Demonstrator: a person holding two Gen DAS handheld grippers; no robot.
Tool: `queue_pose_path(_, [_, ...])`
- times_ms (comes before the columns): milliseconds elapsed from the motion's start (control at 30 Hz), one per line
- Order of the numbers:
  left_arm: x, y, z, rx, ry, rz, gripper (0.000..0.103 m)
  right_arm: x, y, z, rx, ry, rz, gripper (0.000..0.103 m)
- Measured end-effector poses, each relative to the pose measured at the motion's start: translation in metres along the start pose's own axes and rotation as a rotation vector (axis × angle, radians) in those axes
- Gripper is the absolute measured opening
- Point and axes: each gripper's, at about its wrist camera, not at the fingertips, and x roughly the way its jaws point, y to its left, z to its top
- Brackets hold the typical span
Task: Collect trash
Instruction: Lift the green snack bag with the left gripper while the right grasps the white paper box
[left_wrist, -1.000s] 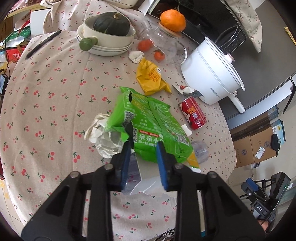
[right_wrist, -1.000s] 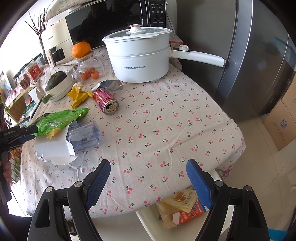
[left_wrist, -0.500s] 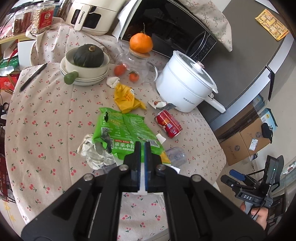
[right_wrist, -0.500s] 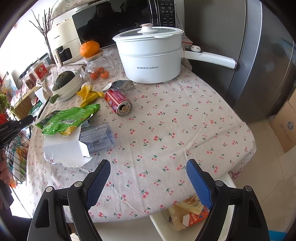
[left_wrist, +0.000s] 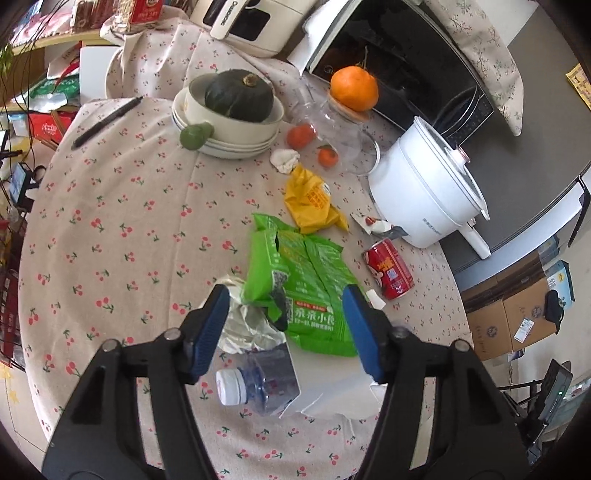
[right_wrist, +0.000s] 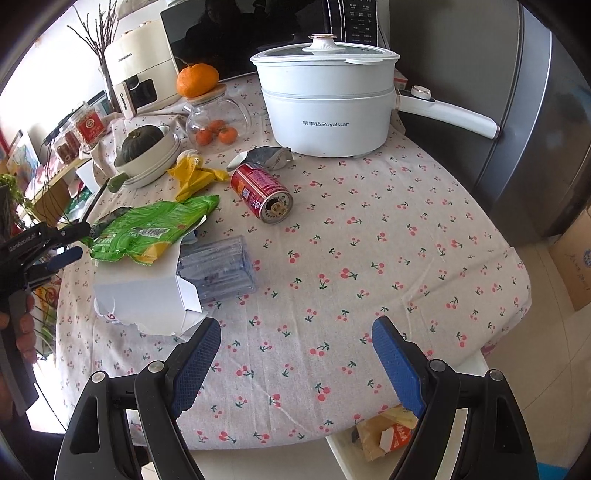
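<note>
green snack bag (left_wrist: 295, 280) | pot (right_wrist: 325, 107): "Royalstar" | left tool (left_wrist: 284, 325) opening

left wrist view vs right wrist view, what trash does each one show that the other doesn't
Only the left wrist view shows the crumpled paper beside the green snack bag and the bottle's white cap. Only the right wrist view shows the bin below the table edge, wrappers inside. Both show the green bag, yellow wrapper, red can, white carton and plastic bottle.

white pot (right_wrist: 325, 107), squash (left_wrist: 238, 96), orange (left_wrist: 354, 91)
</note>
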Motion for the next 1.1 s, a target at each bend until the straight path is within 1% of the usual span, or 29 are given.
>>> queue_pose_path(67, [0.002,-0.003,0.006,0.047,-0.019,0.038,0.064,0.000,0.000,0.001,0.001,-0.002,0.002,0.085])
queue_pose_path(133, [0.012,0.001,0.011,0.066,-0.002,0.061,0.063,0.001,-0.001,0.002,0.002,0.000,0.001,0.086])
queue_pose_path(200, [0.026,0.009,0.012,0.048,0.028,0.055,0.050,0.004,-0.001,0.003,0.004,0.005,0.002,0.085])
queue_pose_path(267, [0.037,0.015,0.013,0.023,0.059,0.027,0.028,0.006,0.000,0.003,0.004,0.007,0.001,0.085])
queue_pose_path(333, [0.042,0.015,0.012,0.018,0.070,0.005,0.017,0.007,0.003,0.004,0.000,0.005,0.005,0.085])
queue_pose_path(367, [0.041,0.014,0.012,0.023,0.062,-0.002,0.015,0.008,0.005,0.004,-0.005,0.003,0.008,0.085])
queue_pose_path(433, [0.034,0.007,0.012,0.044,0.041,-0.012,0.014,0.009,0.010,0.005,-0.017,-0.001,0.022,0.085])
queue_pose_path(533, [0.013,-0.007,0.012,0.083,-0.014,-0.043,0.014,0.012,0.018,0.009,-0.031,-0.006,0.058,0.085])
queue_pose_path(700, [-0.032,-0.023,0.011,0.143,-0.117,-0.090,0.013,0.025,0.030,0.015,-0.005,0.012,0.170,0.085])
queue_pose_path(833, [-0.067,-0.026,0.006,0.176,-0.196,-0.105,0.013,0.042,0.041,0.019,0.003,0.032,0.241,0.085])
queue_pose_path(900, [-0.080,-0.025,0.004,0.182,-0.227,-0.107,0.013,0.051,0.046,0.020,0.011,0.052,0.271,0.085])
queue_pose_path(967, [-0.090,-0.022,0.003,0.184,-0.248,-0.106,0.013,0.062,0.050,0.019,0.037,0.094,0.298,0.085])
queue_pose_path(1100, [-0.099,-0.015,0.000,0.202,-0.262,-0.089,0.013,0.082,0.061,0.014,0.066,0.159,0.336,0.084])
